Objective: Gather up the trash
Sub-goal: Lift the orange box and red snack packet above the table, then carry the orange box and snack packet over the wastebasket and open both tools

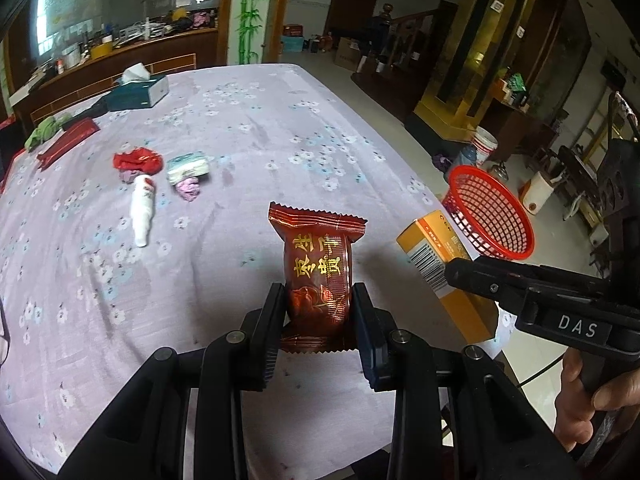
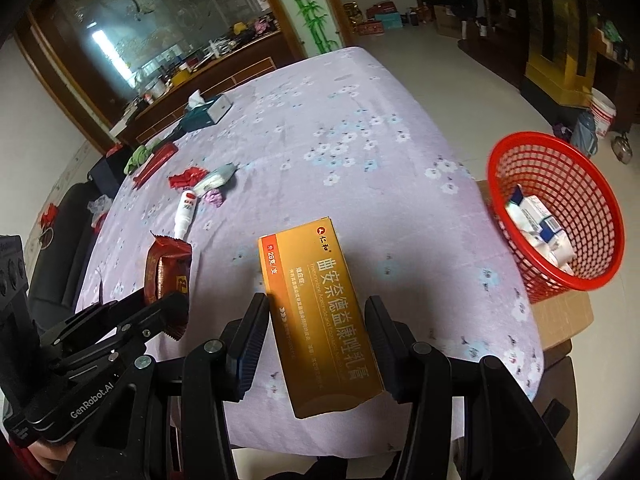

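Left gripper (image 1: 318,312): clamped on the brown snack packet (image 1: 318,276), aloft.
Right gripper (image 2: 316,340): clamped on the orange box (image 2: 320,320).
Red basket (image 2: 560,216): two o'clock; an early release likely misses it.

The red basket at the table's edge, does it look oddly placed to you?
Slightly. The red basket sits tilted on a cardboard box beside the table, not on it. Small white boxes already lie inside; nothing has spilled.

A teal tissue box (image 1: 138,91) sits far back on the floral tablecloth (image 1: 256,128), a white bucket (image 1: 485,145) on the floor.
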Available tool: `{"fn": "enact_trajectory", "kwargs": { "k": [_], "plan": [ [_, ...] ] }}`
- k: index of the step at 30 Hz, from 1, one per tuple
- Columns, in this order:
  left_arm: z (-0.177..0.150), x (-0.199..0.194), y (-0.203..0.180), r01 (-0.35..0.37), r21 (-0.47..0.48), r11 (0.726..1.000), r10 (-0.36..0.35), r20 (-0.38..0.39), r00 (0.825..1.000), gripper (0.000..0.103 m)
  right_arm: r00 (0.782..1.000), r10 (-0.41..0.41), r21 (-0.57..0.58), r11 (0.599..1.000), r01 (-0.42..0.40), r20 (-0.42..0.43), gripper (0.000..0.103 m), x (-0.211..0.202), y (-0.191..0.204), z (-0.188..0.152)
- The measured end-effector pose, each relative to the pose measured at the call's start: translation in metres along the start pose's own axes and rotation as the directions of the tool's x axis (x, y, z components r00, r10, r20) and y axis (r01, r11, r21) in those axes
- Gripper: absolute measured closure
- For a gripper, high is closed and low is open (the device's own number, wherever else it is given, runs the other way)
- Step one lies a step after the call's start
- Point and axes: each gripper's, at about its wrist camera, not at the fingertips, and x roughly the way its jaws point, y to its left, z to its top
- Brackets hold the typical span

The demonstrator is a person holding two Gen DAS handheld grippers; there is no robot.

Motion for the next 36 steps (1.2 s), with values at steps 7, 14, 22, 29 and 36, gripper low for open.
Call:
{"fn": "enact_trajectory", "kwargs": {
  "k": [7, 14, 22, 29, 36],
  "plan": [
    [0.011, 0.014, -0.031, 0.042, 0.060, 0.997, -0.041, -0.019, 0.999, 0.071, 0.999, -0.020, 0.079, 0.997, 0.017, 0.034, 0.050, -0.018, -0.036, 0.001],
    [0.028, 0.031, -0.073, 0.095, 0.127, 0.987, -0.090, -0.043, 0.995, 0.071, 0.995, -0.054, 0.176, 0.984, 0.038, 0.087, 0.050, -0.043, -0.084, 0.009],
    [0.057, 0.059, -0.130, 0.165, 0.212, 0.963, -0.152, -0.076, 0.985, 0.071, 0.982, -0.122, 0.303, 0.950, 0.073, 0.145, 0.050, -0.076, -0.151, 0.022],
    [0.083, 0.087, -0.185, 0.241, 0.265, 0.934, -0.214, -0.126, 0.969, 0.071, 0.969, -0.169, 0.375, 0.922, 0.091, 0.181, 0.050, -0.098, -0.203, 0.041],
    [0.105, 0.114, -0.228, 0.275, 0.295, 0.915, -0.233, -0.171, 0.957, 0.071, 0.972, -0.172, 0.422, 0.902, 0.088, 0.163, 0.050, -0.092, -0.237, 0.064]
  ]
}}
